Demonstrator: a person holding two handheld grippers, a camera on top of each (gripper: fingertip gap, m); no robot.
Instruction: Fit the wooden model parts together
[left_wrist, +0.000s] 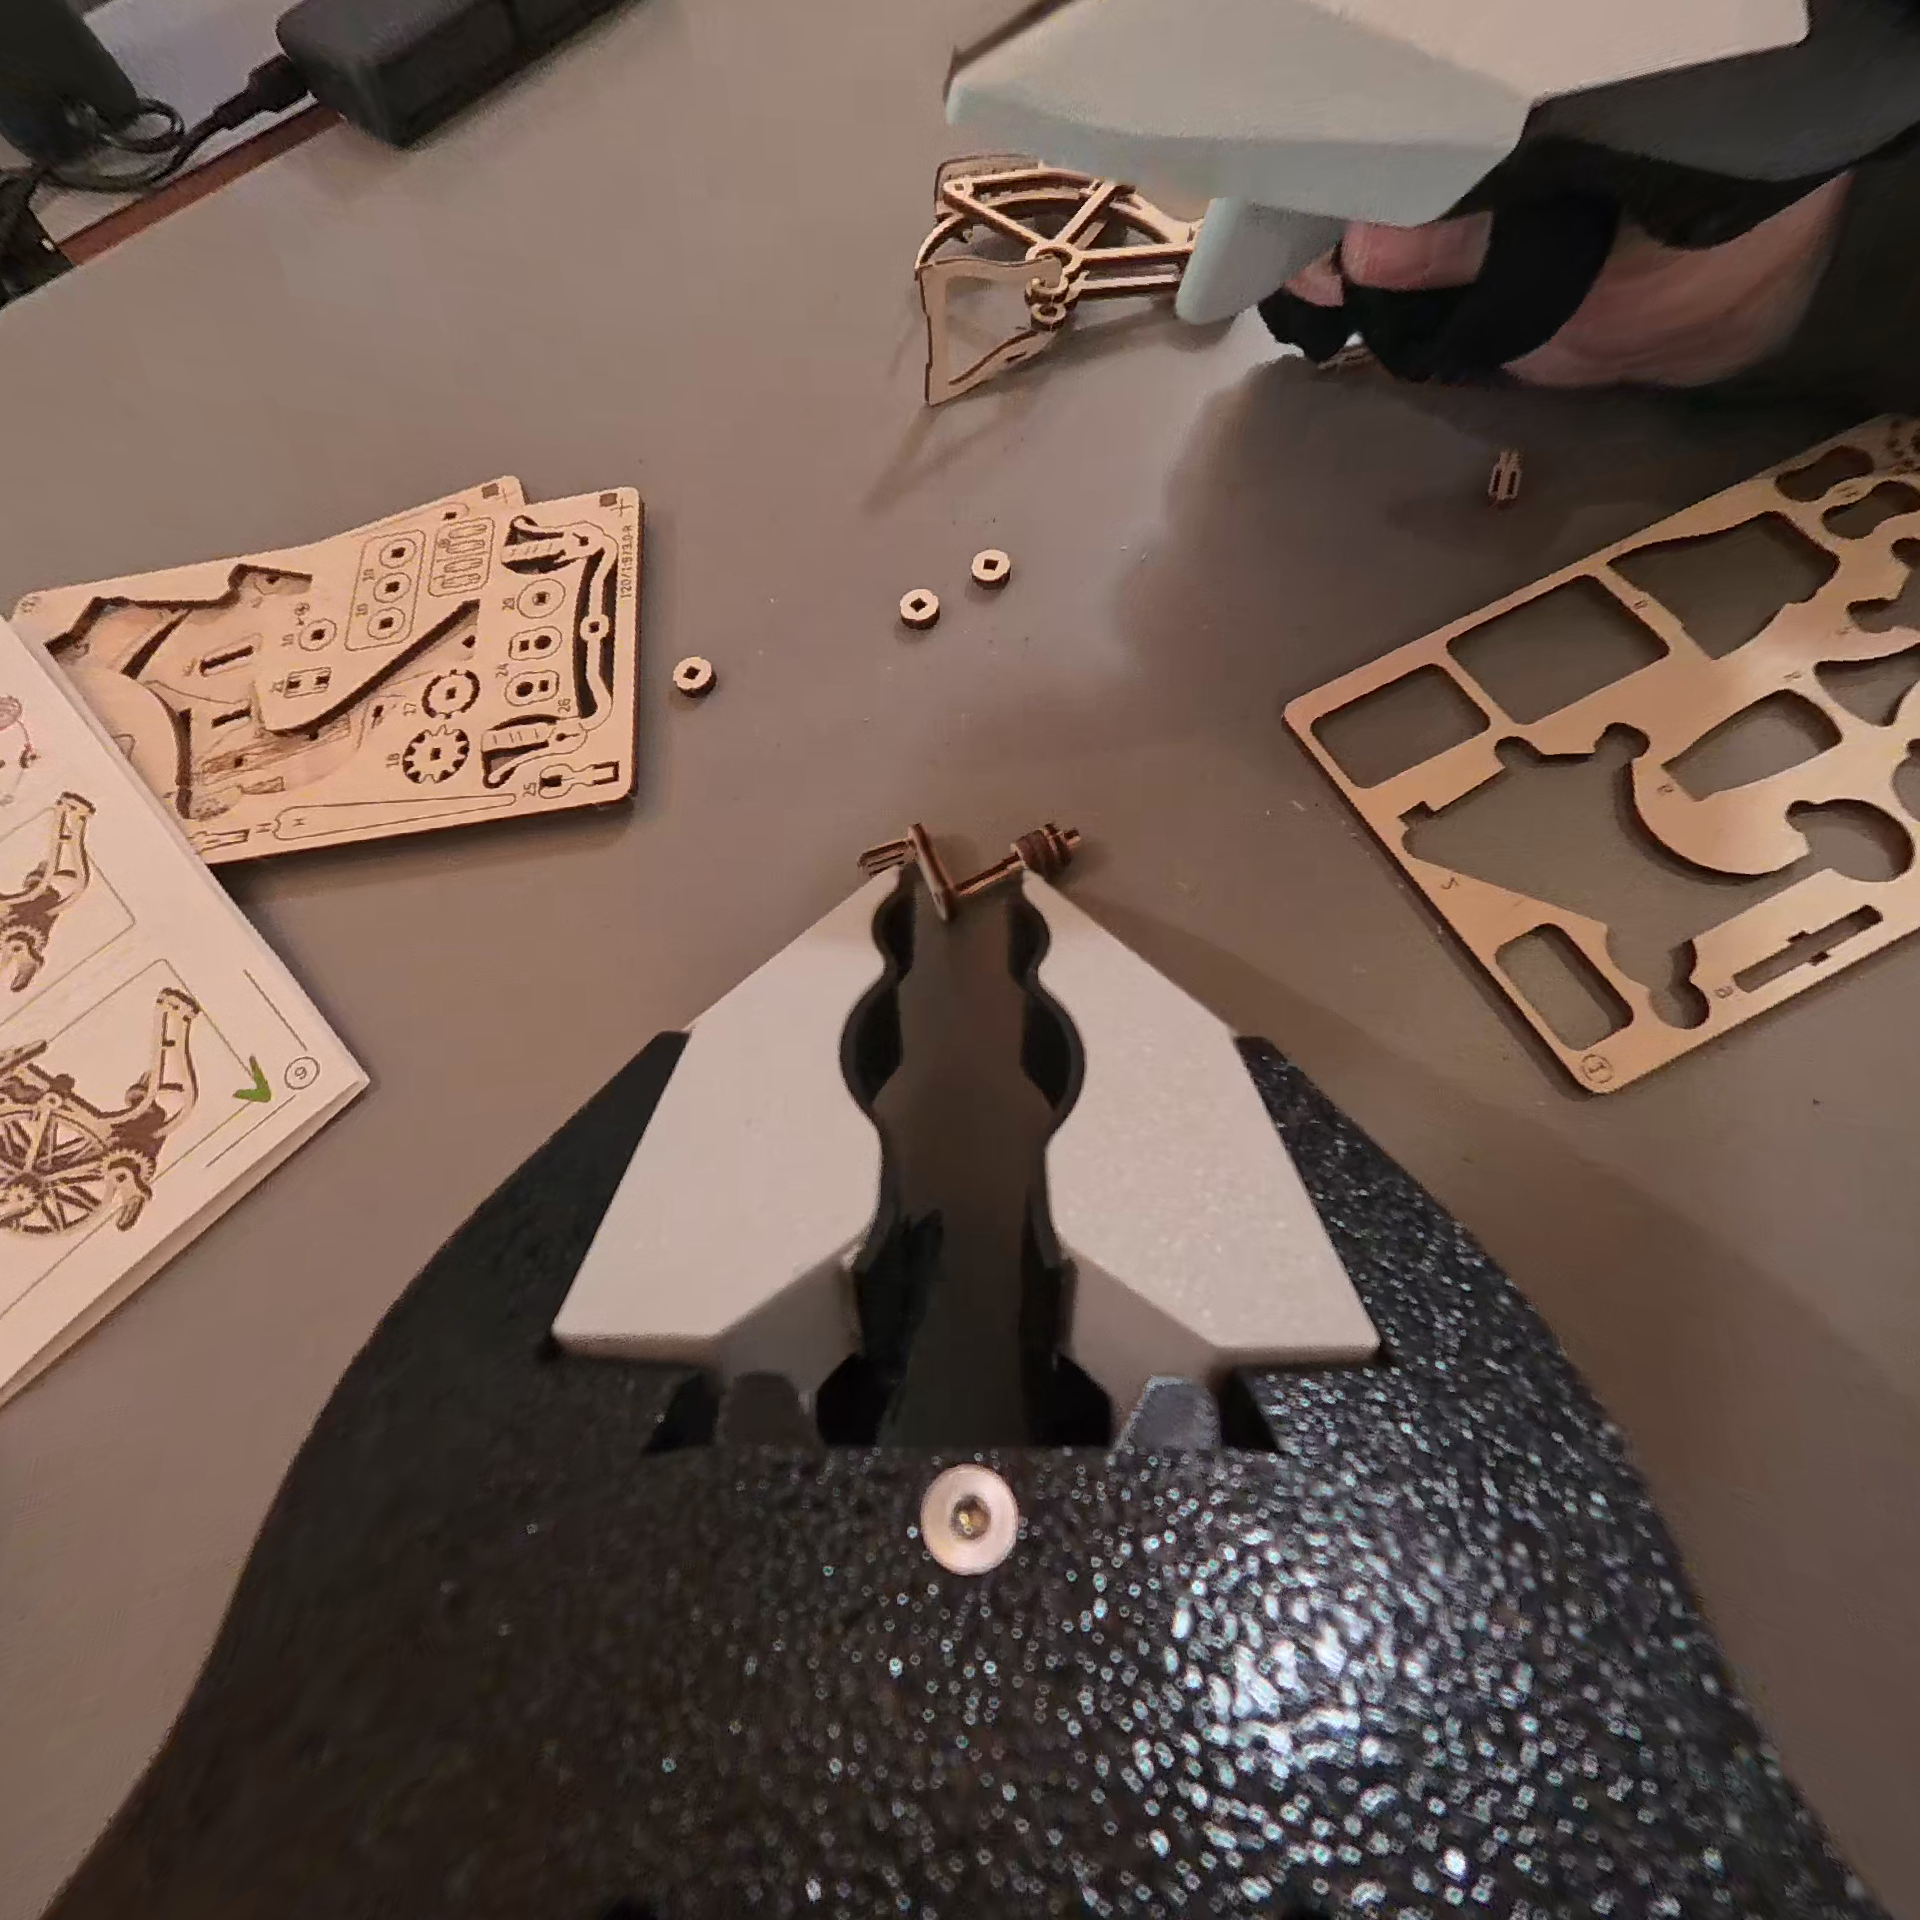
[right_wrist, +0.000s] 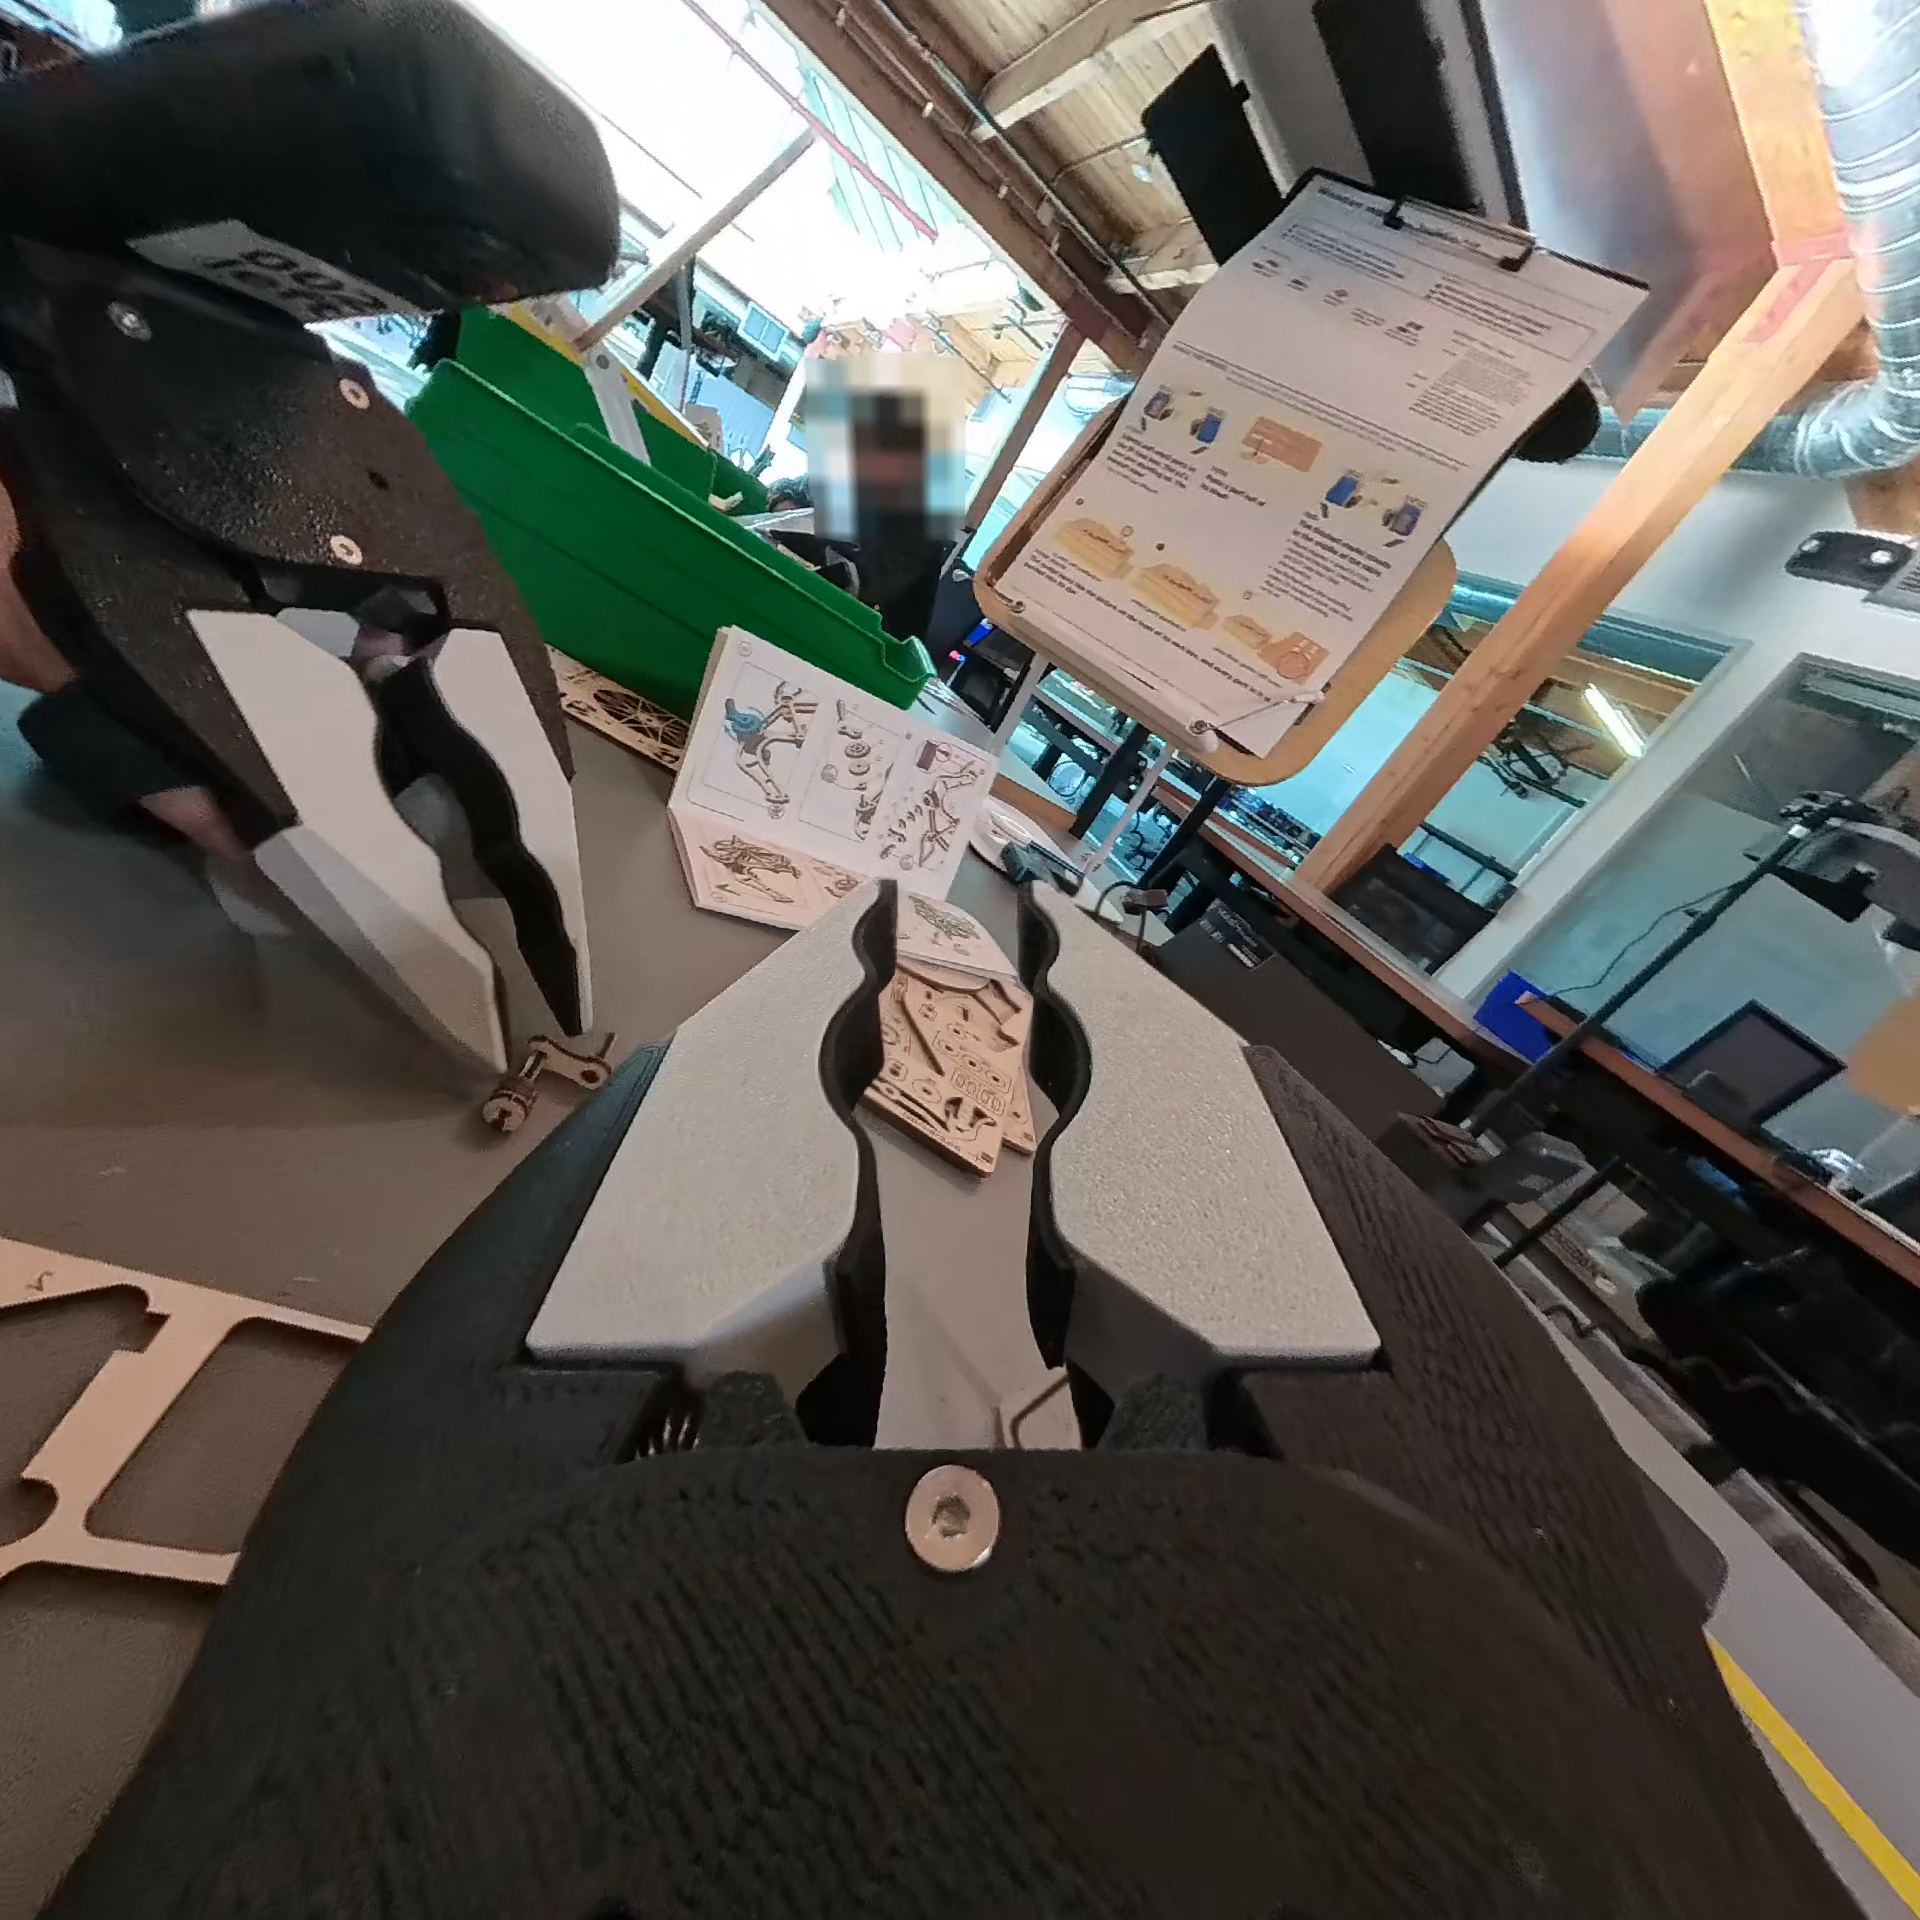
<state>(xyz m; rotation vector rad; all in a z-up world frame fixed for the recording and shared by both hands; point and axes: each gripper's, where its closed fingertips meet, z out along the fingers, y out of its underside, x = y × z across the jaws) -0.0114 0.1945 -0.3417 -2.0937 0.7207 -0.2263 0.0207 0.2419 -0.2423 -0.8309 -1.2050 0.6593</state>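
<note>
left gripper (left_wrist: 961, 883) body: black, rough speckled shell, flares wide behind my fingers
left fingers (left_wrist: 769, 1132): two pale grey faceted wedges, tapering to the tips
left inner pads: black wavy liners along the facing edges
left screw (left_wrist: 967, 1518): silver hex-socket, centred behind the finger roots
right gripper (right_wrist: 956, 914) body: black, ridged printed texture
right fingers (right_wrist: 727, 1153): same grey wedges, black scalloped liners
right screw (right_wrist: 951, 1518): silver countersunk, centred behind the roots
left shell side, seen from the right view: small silver screws, white label with dark print
my hand (left_wrist: 1558, 281): black fingerless glove
</note>
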